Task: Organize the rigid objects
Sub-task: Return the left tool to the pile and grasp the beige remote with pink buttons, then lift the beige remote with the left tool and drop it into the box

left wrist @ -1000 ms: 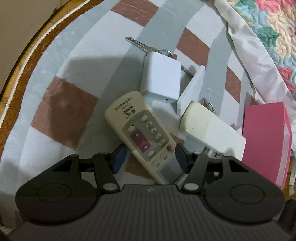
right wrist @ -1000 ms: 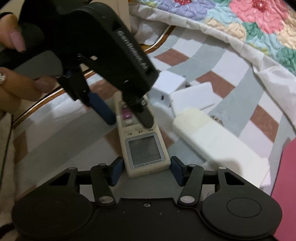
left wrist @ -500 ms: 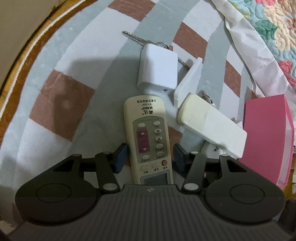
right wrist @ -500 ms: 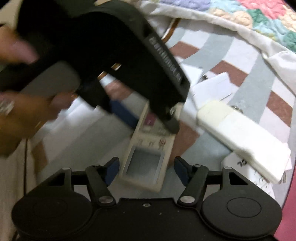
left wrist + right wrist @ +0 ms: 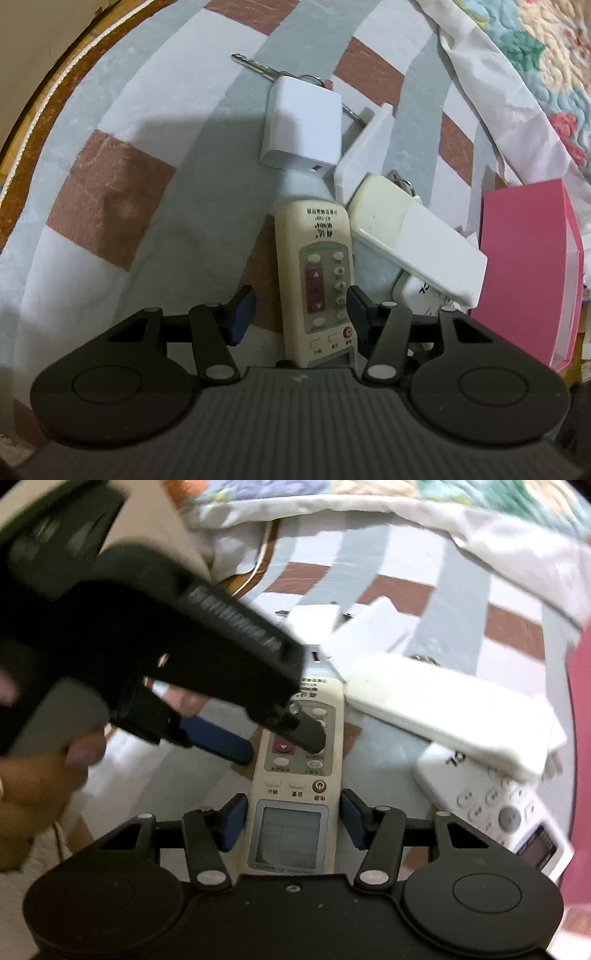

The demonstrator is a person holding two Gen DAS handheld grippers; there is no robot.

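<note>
A cream remote [image 5: 316,273] lies on the striped blanket, its buttons up and its display end toward both cameras. In the right wrist view my right gripper [image 5: 293,818] flanks the display end of the cream remote [image 5: 291,834]; its jaws are closing and the blue pads [image 5: 234,821] meet the sides. My left gripper [image 5: 299,312] hovers over the button area with its jaws closing. One of its fingers [image 5: 310,738] lies over the buttons, the other stands off the left edge, and it grips nothing. A hand [image 5: 33,768] holds the left gripper.
Beyond the remote lie a white charger block [image 5: 301,129], keys [image 5: 255,66], a flat white box [image 5: 365,151] and a long cream-white case [image 5: 413,240] over a white remote [image 5: 495,805]. A pink box [image 5: 528,273] stands right. A wooden edge [image 5: 22,122] runs left; quilt [image 5: 535,48] behind.
The cream remote has swung from a diagonal to lying straight between the fingers and shifted slightly right. The right gripper has rolled, so its view has tilted. The left jaws have narrowed.
</note>
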